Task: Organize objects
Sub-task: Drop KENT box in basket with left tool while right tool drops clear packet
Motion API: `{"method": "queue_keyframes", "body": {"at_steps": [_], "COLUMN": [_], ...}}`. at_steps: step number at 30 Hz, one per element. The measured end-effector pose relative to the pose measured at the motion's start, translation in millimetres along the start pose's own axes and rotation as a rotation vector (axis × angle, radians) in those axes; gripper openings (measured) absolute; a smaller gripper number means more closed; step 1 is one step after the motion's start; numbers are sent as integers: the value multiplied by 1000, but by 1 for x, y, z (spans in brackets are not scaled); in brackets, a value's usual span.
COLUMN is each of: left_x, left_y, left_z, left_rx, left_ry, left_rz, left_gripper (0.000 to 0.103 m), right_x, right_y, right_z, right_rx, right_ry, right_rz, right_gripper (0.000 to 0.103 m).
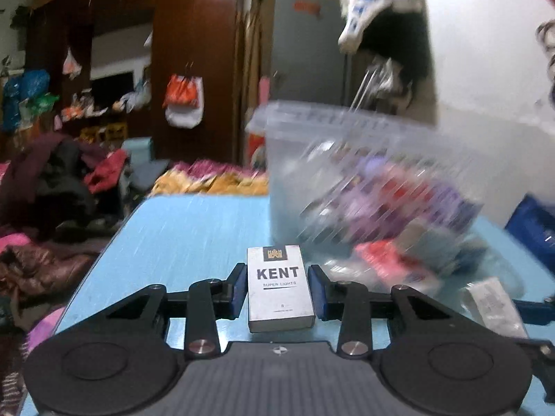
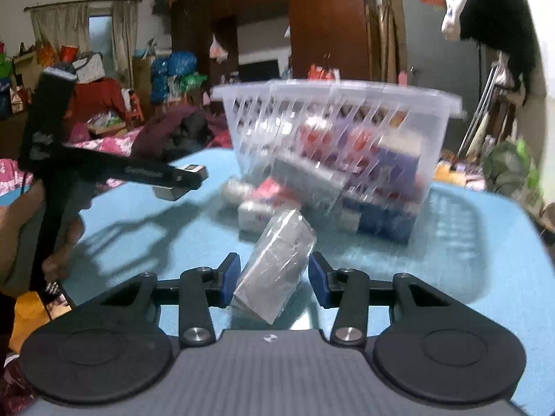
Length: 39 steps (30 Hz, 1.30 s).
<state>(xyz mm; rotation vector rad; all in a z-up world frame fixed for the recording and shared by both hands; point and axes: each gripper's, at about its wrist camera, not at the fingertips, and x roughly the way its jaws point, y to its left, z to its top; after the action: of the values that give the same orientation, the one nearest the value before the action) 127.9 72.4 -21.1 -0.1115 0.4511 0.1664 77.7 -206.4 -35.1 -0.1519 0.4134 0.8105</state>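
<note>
My left gripper point(image 1: 277, 286) is shut on a white Kent cigarette pack point(image 1: 280, 291), held upright above the blue table point(image 1: 194, 228). My right gripper point(image 2: 274, 275) is shut on a silvery cellophane-wrapped pack point(image 2: 277, 263), tilted between the blue pads. A clear plastic basket point(image 2: 333, 138) stands on the table ahead, tipped, with several red, purple and blue packs in it and some spilling out by its front point(image 2: 263, 204). The basket point(image 1: 364, 180) is blurred at right in the left wrist view. The left gripper point(image 2: 180, 182) also shows at left in the right wrist view.
The blue table point(image 2: 468, 242) has rounded edges. A blue box point(image 1: 534, 228) sits at its far right. A bed with piled clothes point(image 1: 62, 187) lies left of the table. Clothes hang on the wall point(image 2: 496, 17) behind the basket.
</note>
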Motion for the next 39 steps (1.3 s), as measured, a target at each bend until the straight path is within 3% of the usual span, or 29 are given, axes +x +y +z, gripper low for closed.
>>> {"method": "queue_keyframes", "body": {"at_steps": [7,11,15,18,19,20,21,23,25,27,29,30,34,38,39], "left_x": [-39,-54,-26,21,35,52,67,80,69,40,7,1,14,38,42], "left_y": [-9,-15,-31,-36,-38,-41,-43,-42,-35,-26,-13,-11,-6,5,8], "left_z": [7,55,120,151,154,156,156,150,142,127,102,92,55,35,33], "left_rx": [-11,-6,12,-12,-7,9,24,31,21,12,4,0,-8,-22,-32], "left_ry": [-166,-267,-267,-162,-130,-91,-50,-17,-51,-117,-182,-197,-104,-17,-7], "left_rz": [-107,-150,-130,-129,-128,-121,-100,-61,-88,-151,-195,-200,-154,-9,-6], "left_gripper": [42,42,42,43,45,59,66,69,69,71,91,94,95,93,93], "right_x": [-26,-45,-11,32,43,56,63,64,45,14,-9,-11,24,65,73], "right_y": [1,-3,-19,-31,-34,-38,-40,-36,-30,-22,-23,-23,-28,-38,-37], "right_z": [15,66,138,166,170,172,170,163,148,128,109,99,72,69,66], "right_rx": [-8,-35,-93,-131,-136,-136,-133,-143,-155,-132,-67,-23,101,211,218], "right_ry": [-89,-213,-218,-160,-144,-118,-98,-94,-116,-161,-185,-171,-34,19,37], "right_rz": [-7,-31,-69,-132,-142,-142,-146,-189,-182,-163,-106,-78,-57,-41,-39], "right_gripper": [45,45,45,45,47,53,69,86,89,103,103,103,103,103,102]}}
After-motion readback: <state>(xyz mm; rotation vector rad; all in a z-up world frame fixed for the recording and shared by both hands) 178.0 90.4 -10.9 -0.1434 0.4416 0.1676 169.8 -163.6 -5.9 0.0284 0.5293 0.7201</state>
